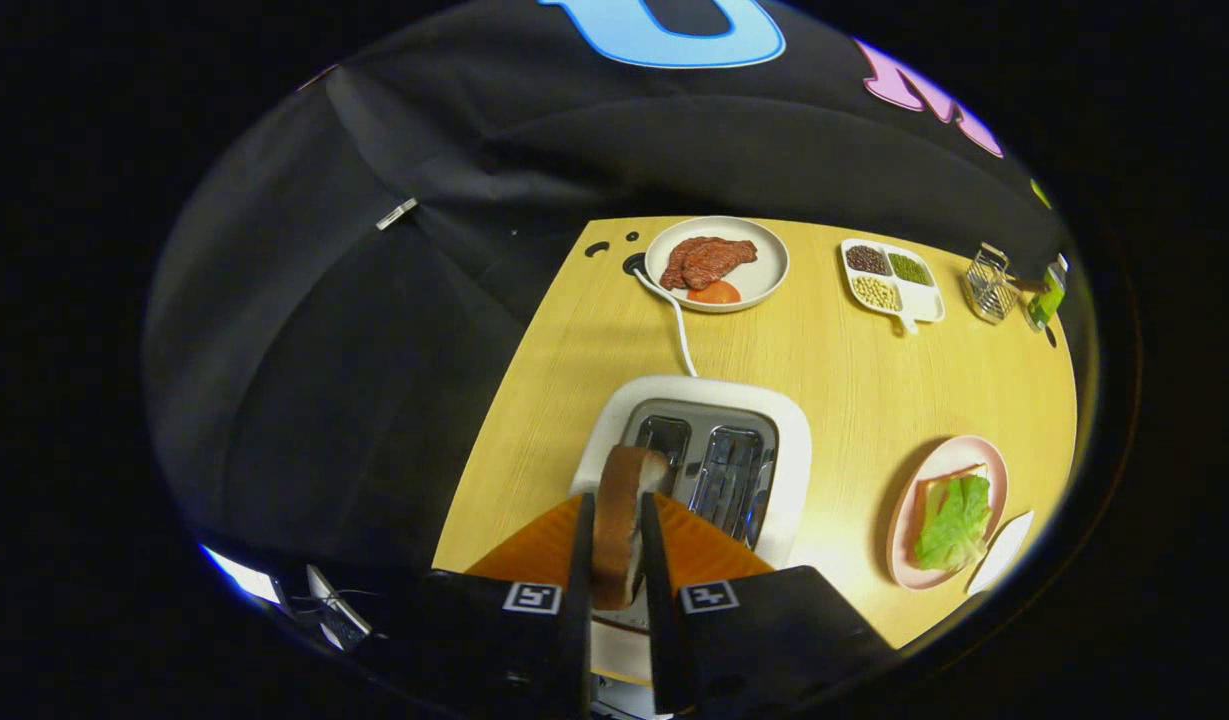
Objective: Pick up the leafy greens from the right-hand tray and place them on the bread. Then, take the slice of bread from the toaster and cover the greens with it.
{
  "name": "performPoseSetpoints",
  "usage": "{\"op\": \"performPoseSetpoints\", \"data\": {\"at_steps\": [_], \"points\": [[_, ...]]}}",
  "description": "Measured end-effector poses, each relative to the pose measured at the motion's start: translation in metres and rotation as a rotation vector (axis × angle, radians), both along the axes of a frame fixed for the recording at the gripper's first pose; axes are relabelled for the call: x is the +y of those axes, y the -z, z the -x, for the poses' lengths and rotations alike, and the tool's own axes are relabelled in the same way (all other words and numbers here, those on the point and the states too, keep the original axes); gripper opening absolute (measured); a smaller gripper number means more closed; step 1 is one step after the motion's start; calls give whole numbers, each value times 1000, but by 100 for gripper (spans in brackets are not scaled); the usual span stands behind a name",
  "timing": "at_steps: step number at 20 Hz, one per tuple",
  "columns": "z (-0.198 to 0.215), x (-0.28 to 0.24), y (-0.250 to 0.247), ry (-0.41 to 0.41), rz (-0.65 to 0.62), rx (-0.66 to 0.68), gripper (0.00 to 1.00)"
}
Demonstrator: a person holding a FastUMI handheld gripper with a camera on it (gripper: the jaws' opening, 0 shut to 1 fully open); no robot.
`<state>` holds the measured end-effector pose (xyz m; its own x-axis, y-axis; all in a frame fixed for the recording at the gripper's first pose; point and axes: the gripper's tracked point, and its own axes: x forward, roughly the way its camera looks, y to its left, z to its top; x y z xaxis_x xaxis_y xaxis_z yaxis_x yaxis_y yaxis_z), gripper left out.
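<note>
- Gripper view, the tool: the gripper (615, 545) has its two fingers clamped on the slice of bread (622, 520), one finger on each flat side. The slice stands on its edge between them, so it keeps the same upright pose it has in a slot.
- Gripper view, the toaster: the white toaster (774, 420) is just under and ahead of the fingers, with its two slots open on top. The slice seems to be lifted above the left slot, so I judge it is free from the toaster.
- Gripper view, the target: the pink plate (909, 505) lies to the right of the toaster, near the table edge. On it the leafy greens (954, 520) cover the bottom bread (959, 475), so the first step looks done.
- Gripper view, the rest: farther on the wooden table (834, 350) are a plate with meat (769, 265) and a divided tray of beans (929, 300), both well apart from the work.
- Next, I think, the slice must be turned flat over the greens.
</note>
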<state>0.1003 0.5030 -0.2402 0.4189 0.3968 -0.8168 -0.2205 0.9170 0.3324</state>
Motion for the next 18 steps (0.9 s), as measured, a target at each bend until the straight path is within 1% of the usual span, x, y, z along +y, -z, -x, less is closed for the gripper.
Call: {"op": "performPoseSetpoints", "data": {"at_steps": [1, 2, 5, 6, 10, 15, 18], "points": [[-1, 0, 1, 19, -6, 5, 18], [-1, 1, 0, 22, -20, 12, 15], [2, 1, -11, 10, -59, 0, 15], [1, 0, -15, 22, -79, -6, 13], [0, -11, -44, 53, -151, -23, 13], [1, -38, -89, 54, -244, -79, 13], [5, -66, -116, 53, -305, -104, 13]]}}
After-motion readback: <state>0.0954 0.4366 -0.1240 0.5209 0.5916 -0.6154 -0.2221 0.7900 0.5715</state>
